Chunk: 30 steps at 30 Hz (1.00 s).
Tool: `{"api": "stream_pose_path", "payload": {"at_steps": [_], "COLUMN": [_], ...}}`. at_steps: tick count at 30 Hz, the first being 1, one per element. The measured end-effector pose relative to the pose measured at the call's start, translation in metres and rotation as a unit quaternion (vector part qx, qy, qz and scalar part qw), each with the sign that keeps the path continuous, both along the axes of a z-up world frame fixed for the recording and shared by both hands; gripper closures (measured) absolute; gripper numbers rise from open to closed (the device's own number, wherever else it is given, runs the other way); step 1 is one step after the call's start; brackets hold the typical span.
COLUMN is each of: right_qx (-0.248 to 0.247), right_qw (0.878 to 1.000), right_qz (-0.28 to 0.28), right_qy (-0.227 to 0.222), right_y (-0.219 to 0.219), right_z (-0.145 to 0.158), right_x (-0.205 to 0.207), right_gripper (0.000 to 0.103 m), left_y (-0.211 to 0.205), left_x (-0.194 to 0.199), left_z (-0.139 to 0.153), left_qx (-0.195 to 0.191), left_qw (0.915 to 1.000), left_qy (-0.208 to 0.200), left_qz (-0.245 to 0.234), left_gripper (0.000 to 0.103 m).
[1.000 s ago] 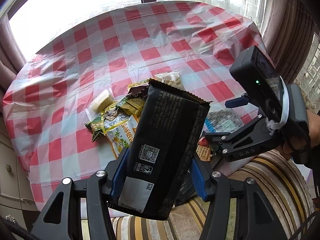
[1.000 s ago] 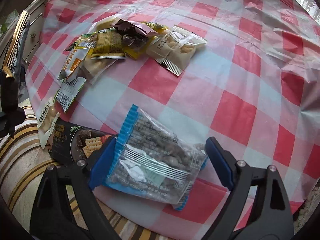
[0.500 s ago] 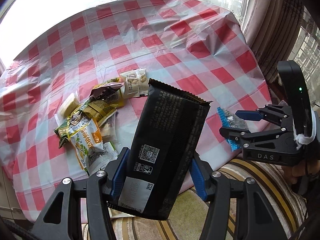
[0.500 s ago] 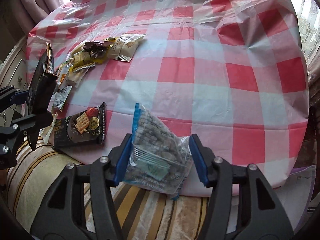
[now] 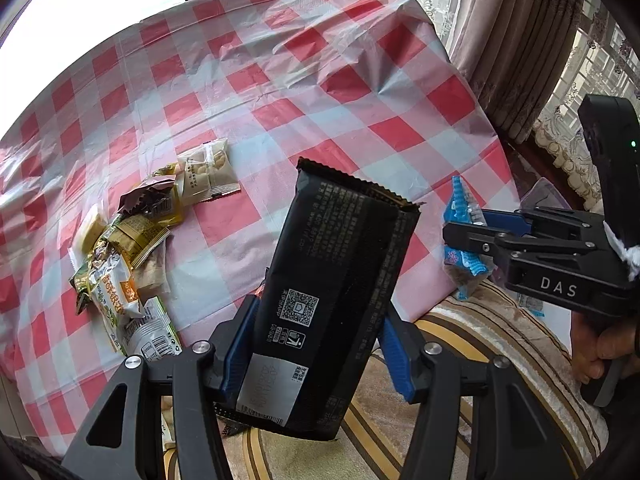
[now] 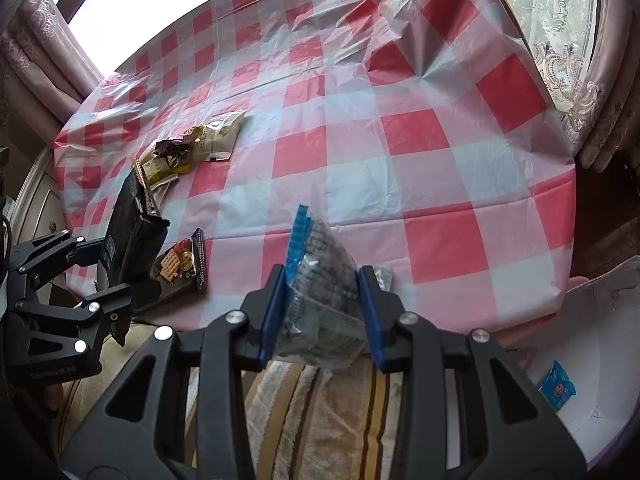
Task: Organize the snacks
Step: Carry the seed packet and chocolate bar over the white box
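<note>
My left gripper [image 5: 316, 344] is shut on a tall black snack packet [image 5: 336, 280] and holds it upright above the table's near edge; it also shows in the right wrist view [image 6: 128, 236]. My right gripper [image 6: 322, 312] is shut on a clear bag with blue edges [image 6: 320, 280], lifted off the table; the bag also shows in the left wrist view [image 5: 460, 240]. A pile of yellow, green and beige snack packets [image 5: 132, 240] lies on the checked tablecloth [image 5: 320, 92] at the left. A black cracker packet [image 6: 182, 264] lies at the table's near edge.
A striped cushion [image 6: 320, 408] sits below the table edge. A white container [image 6: 568, 360] with a small blue packet [image 6: 556, 386] stands at the lower right. Curtains [image 5: 520, 40] hang to the right of the table.
Both grippers have pulled back and risen with their packets. The right gripper's bag has gone from lying on the table to hanging in the air, and its jaws have closed tighter.
</note>
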State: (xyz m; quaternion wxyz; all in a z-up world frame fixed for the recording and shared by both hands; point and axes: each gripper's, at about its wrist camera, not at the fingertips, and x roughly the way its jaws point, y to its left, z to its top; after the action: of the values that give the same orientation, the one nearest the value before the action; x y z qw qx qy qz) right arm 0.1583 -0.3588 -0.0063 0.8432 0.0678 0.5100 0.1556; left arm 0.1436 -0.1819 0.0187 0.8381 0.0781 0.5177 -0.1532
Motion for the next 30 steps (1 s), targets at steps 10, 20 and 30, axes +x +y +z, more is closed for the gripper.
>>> {"api": "stream_pose_path", "payload": {"at_steps": [10, 20, 30], "right_qx": [0.026, 0.091, 0.199], "right_qw": [0.996, 0.986, 0.968], "right_qz": [-0.07, -0.102, -0.102], "right_qy": [0.046, 0.091, 0.115], "right_y": [-0.05, -0.077, -0.096], "right_z": [-0.005, -0.021, -0.04], "right_x": [-0.009, -0.019, -0.021], "right_gripper": [0.04, 0.034, 0.052], "left_y": [-0.017, -0.04, -0.066], "left_x": [-0.002, -0.007, -0.008], "left_z": [-0.006, -0.009, -0.011], "left_qx": [0.002, 0.016, 0.018], "left_qw": [0.9997, 0.9986, 0.9962], "left_qy": [0.006, 0.01, 0.015], "left_qz": [-0.025, -0.05, -0.084], "left_gripper": [0.045, 0.045, 0.047]}}
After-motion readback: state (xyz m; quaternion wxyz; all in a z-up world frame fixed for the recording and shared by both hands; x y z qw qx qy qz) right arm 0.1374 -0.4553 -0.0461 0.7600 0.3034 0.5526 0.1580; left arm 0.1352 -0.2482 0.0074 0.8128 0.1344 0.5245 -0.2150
